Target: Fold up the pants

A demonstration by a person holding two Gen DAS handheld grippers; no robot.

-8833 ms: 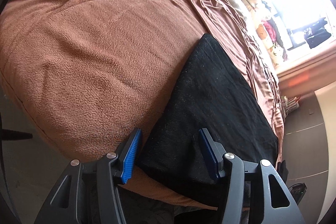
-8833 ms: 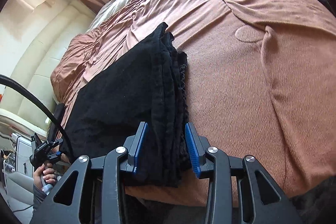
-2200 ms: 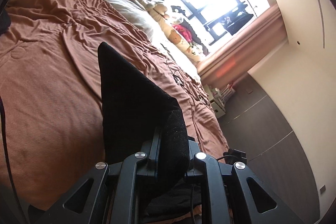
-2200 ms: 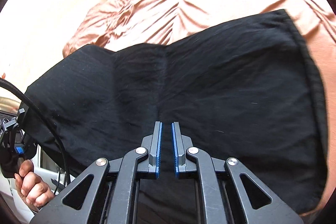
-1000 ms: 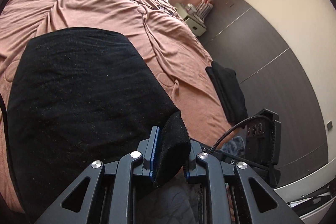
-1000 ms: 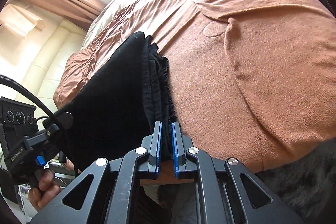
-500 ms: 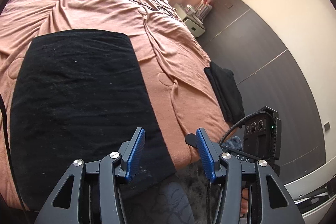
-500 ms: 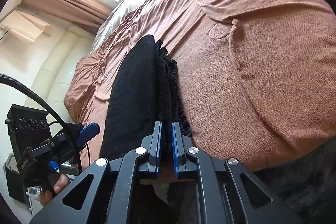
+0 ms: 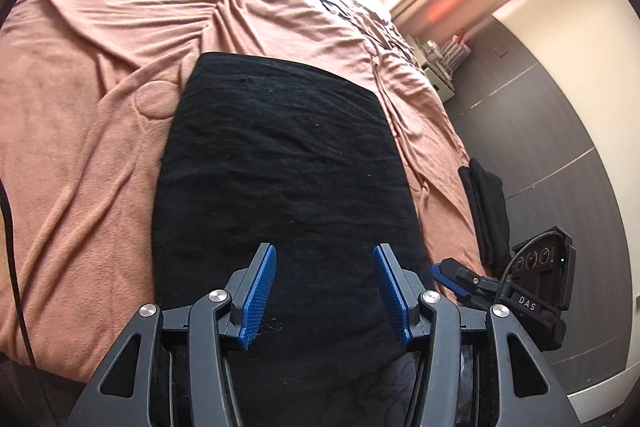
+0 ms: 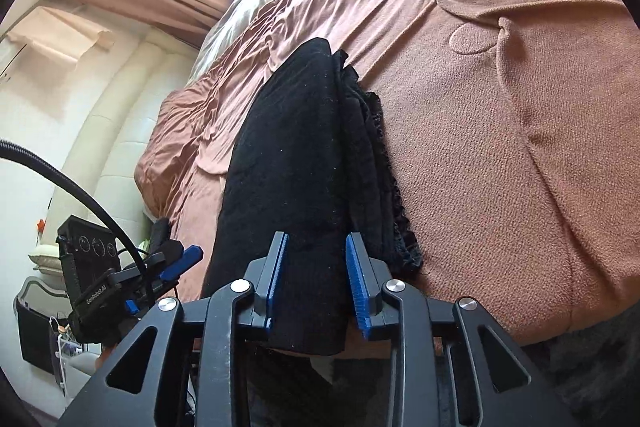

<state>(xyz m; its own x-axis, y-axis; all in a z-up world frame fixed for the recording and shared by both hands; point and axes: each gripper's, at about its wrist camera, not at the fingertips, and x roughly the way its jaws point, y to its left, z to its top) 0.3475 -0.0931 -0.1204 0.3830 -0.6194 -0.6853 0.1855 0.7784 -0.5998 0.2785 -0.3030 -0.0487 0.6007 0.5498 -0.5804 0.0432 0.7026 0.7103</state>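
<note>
On the bed (image 9: 100,155) | pants (image 9: 280,155) folded flat | left tool (image 9: 324,283) half open, empty | right tool (image 10: 316,279) jaws just parting, cloth between, unpressed | withdrawal advised level, fold undragged.

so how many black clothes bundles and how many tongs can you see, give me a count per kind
black folded clothes: 2, the pants lying flat on the brown blanket and a smaller folded pile at the bed's edge
tongs: 2, left and right, both open
total: 4
</note>
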